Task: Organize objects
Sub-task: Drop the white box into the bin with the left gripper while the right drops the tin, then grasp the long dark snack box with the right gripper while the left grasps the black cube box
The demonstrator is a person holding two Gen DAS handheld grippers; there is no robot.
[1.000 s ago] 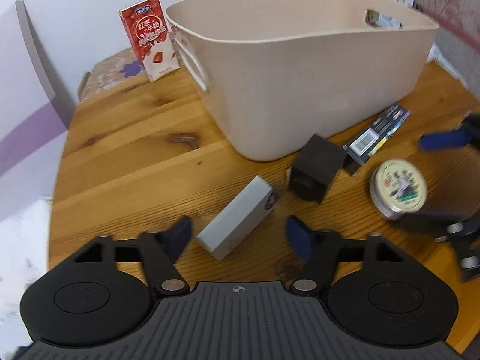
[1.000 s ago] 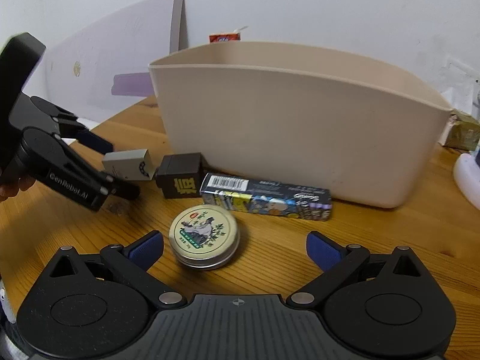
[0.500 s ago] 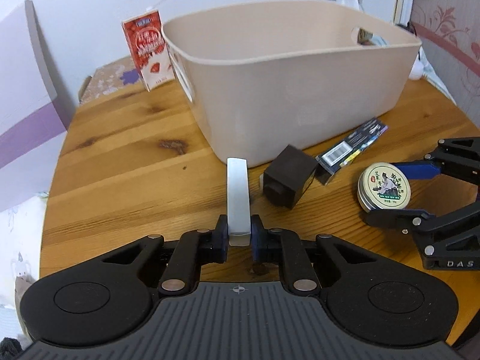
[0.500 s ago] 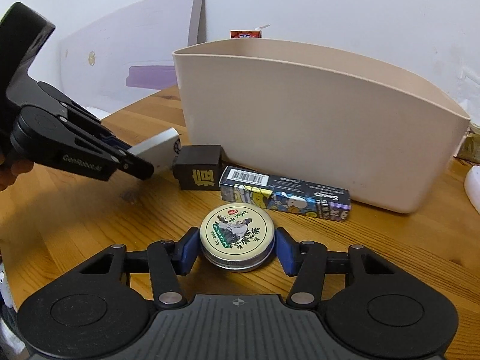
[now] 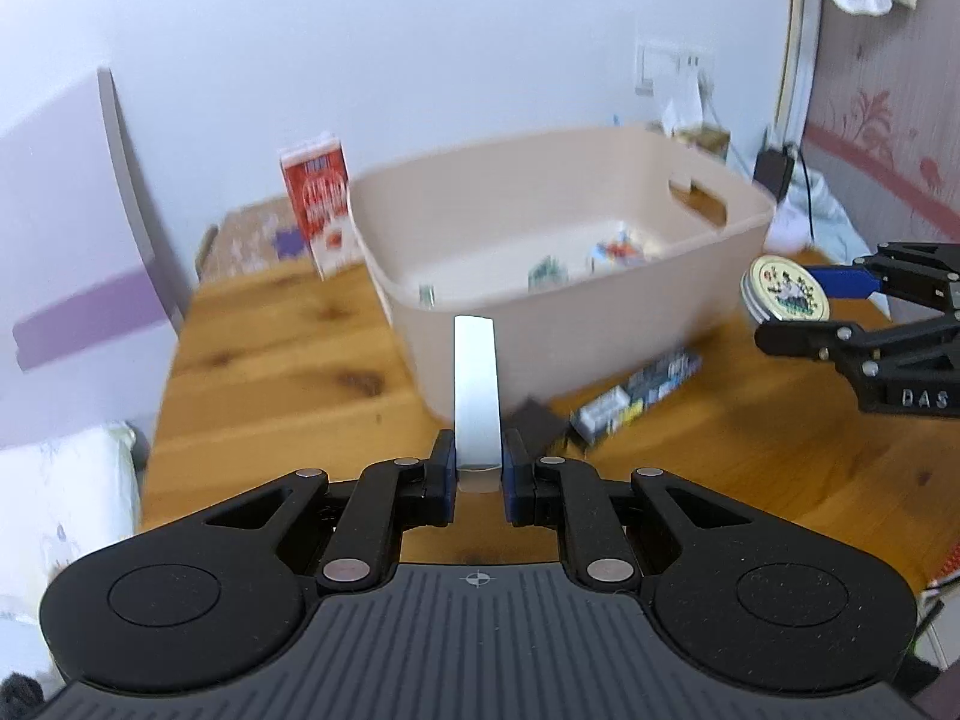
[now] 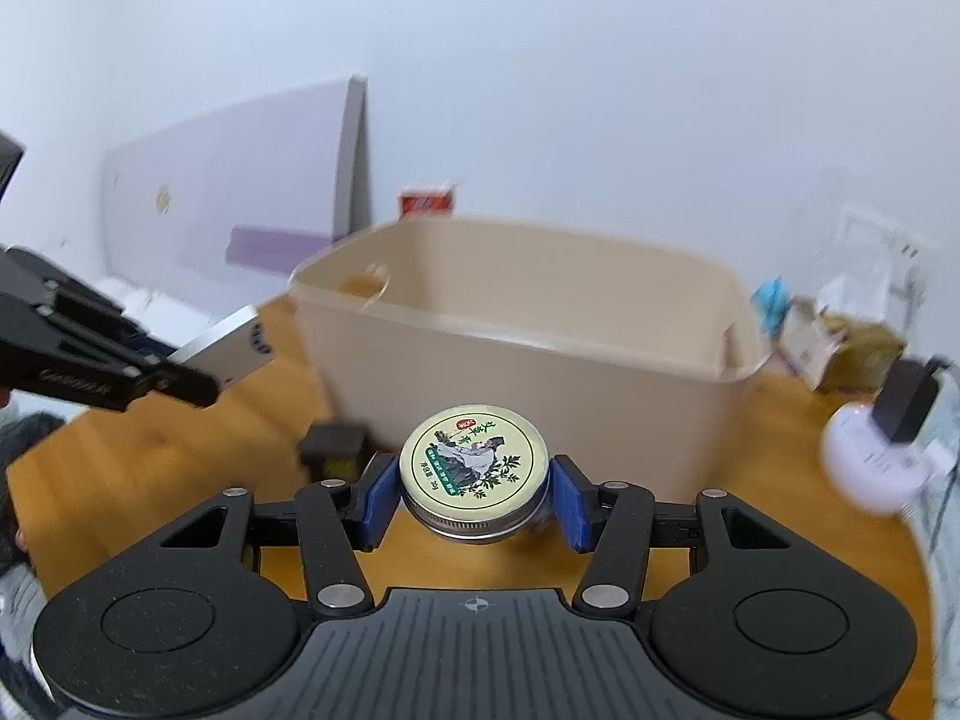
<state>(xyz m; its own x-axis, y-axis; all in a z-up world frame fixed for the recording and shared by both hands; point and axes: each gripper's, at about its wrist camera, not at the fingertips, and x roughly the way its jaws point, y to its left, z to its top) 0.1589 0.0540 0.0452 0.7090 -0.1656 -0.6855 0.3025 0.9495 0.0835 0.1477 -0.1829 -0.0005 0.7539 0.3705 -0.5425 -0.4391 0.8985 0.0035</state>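
My left gripper [image 5: 477,468] is shut on a grey rectangular block [image 5: 476,387] and holds it above the wooden table, in front of the beige basket [image 5: 600,336]. My right gripper [image 6: 474,495] is shut on a round tin with a printed lid [image 6: 474,461], lifted near the basket's right end; the tin also shows in the left wrist view [image 5: 785,295]. The grey block also shows in the right wrist view [image 6: 222,351]. A black cube [image 5: 537,420] and a long printed box [image 5: 639,399] lie on the table against the basket's front wall. Small items lie inside the basket.
A red milk carton [image 5: 318,207] stands behind the basket's left end. A purple-striped white board [image 5: 72,252] leans on the wall at left. A white round device with a black plug [image 6: 870,456] and small boxes [image 6: 840,348] sit at the table's right.
Both grippers closed on their objects and lifted them: the left took the grey block, the right took the tin. Both have risen towards the basket's rim.
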